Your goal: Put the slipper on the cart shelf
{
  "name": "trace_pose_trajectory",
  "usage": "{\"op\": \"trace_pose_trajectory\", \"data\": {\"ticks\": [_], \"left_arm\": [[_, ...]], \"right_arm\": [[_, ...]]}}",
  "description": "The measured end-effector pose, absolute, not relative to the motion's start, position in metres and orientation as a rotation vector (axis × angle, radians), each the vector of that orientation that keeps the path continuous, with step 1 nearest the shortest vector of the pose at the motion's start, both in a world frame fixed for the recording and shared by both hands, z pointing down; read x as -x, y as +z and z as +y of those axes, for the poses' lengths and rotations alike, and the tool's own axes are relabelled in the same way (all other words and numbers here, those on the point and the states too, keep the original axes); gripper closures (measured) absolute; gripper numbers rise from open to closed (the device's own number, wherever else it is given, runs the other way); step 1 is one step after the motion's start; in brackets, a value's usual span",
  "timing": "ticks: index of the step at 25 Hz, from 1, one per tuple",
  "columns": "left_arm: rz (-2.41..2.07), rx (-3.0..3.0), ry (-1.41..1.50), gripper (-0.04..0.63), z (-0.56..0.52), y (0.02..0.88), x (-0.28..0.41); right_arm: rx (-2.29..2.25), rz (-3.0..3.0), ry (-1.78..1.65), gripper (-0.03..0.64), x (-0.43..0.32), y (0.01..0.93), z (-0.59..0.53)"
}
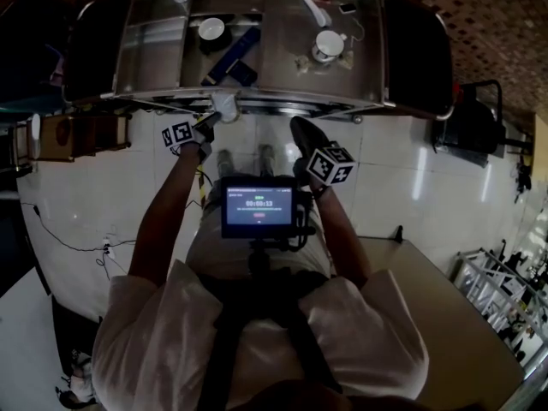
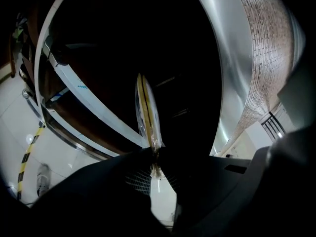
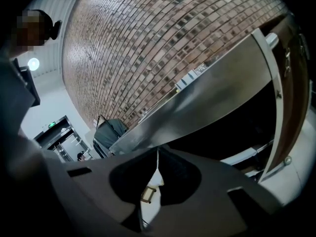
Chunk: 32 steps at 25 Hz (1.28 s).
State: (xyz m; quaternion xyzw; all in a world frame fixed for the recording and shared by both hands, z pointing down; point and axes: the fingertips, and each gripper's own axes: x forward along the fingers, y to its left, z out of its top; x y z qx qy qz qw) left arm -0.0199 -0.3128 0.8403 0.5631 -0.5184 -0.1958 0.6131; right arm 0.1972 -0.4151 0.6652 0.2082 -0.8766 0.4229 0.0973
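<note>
The left gripper [image 2: 154,152] is pinching the wrapped slipper [image 2: 147,110] by its thin edge, holding it at the front rim of the cart [image 1: 291,103]. With so slight a grip, the slipper is likely risking sliding out or snagging on that rim. The right gripper [image 3: 157,168] is hanging closed and empty.

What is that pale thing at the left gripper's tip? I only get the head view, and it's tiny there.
Observer: The left gripper view shows a flat slipper in clear wrap, edge-on, pinched by the left gripper.
Operator: Is the other one carrying anything?
Observer: No. In its own view the right gripper has its jaws together, nothing between.
Operator: What's ahead of the slipper?
Observer: A dark opening in the cart, framed by steel; inside is too dark to read.
</note>
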Motion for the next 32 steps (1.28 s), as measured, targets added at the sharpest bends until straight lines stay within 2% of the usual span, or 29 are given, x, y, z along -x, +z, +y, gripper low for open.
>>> {"op": "trace_pose_trajectory", "data": {"ticks": [32], "left_arm": [[-1.324, -1.459, -0.122, 0.54, -0.353, 0.895, 0.054]], "right_arm": [[-0.994, -2.486, 1.239, 0.594, -0.216, 0.668, -0.39]]}}
